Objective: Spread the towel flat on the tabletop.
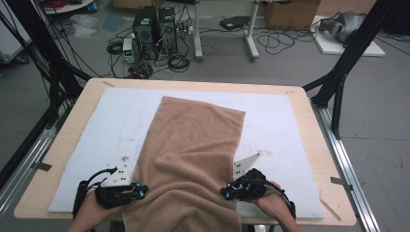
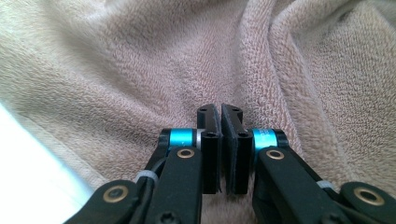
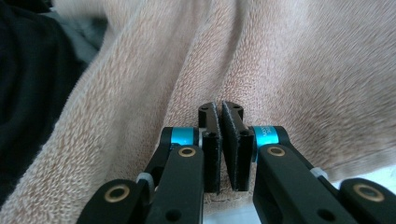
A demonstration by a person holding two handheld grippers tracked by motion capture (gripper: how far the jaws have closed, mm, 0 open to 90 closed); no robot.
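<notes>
- Both grippers sit at the near edge of the table, one at each side of the towel's near end; the left gripper [image 1: 140, 190] and the right gripper [image 1: 225, 191] each have their jaws pressed together, as the two gripper views show, with no more than a thin slit between the pads.
- Whether a fold of cloth is pinched in either pair is hard to say: in the left gripper view the left gripper's [image 2: 220, 114] tips rest against the pile, and the right gripper [image 3: 220, 112] looks the same in its own view, but no cloth shows plainly between the pads.
- Table [image 1: 309, 104]: a pale wooden top carrying a white board [image 1: 270, 121] that covers most of it.
- Towel [image 1: 193, 145]: a tan terry cloth lying lengthwise down the middle of the white board, its far end flat and square, its near end rumpled into ridges between the grippers and hanging over the table's near edge.
- Step in hand, as I judge it: taking hold of the near corners, ready for a fold or a straightening pull.
- Next move calls for a sure grip on both sides at once, then an even lift so the cloth rises level rather than dragging or twisting.
</notes>
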